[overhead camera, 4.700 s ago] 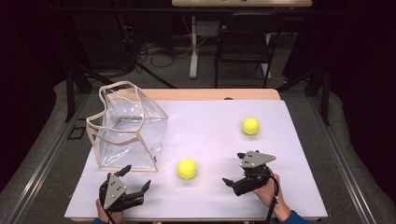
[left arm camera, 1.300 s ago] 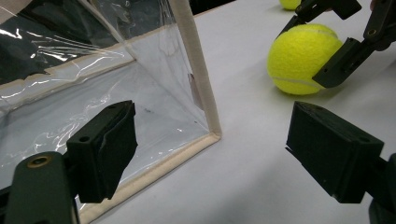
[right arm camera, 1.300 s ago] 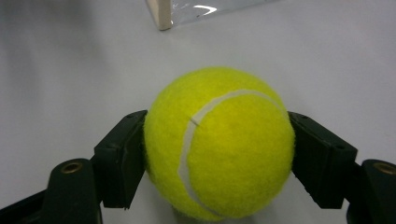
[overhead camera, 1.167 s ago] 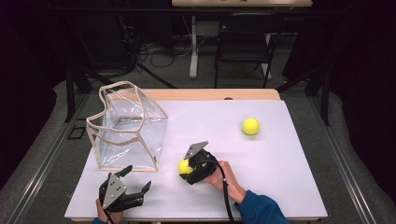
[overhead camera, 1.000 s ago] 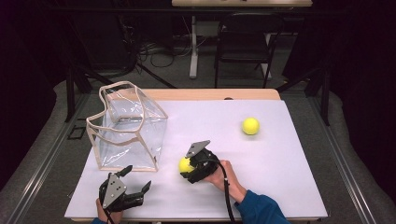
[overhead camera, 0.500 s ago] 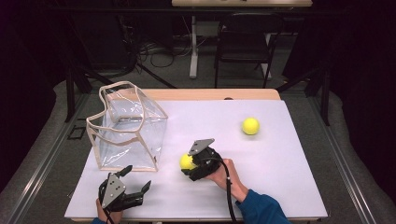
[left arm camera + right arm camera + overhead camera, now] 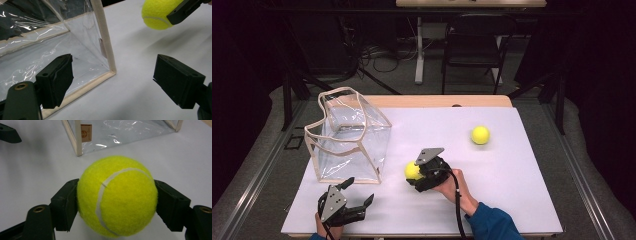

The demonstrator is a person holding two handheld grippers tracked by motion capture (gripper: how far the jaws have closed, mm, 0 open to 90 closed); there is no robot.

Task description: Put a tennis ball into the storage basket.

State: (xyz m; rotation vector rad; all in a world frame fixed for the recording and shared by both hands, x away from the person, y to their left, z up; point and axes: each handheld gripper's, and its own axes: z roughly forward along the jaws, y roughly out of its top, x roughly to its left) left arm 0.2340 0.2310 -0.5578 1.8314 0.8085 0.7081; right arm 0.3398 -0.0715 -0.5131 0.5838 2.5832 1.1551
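The yellow-green tennis ball, fuzzy with a pale curved seam, sits clamped between the right gripper's black jaws, near the clear bag's corner.

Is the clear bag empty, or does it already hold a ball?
Empty: through the clear bag only its own walls show. One tennis ball sits in the right tongs; the other ball lies on the table.

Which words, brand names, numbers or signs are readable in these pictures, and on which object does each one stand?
No text can be read.
Small brown label on the clear bag: it carries a round mark and perhaps tiny print, too small and blurred to read.
Tennis ball in the right gripper: a white seam, no visible lettering.
Second ball: no visible marking.
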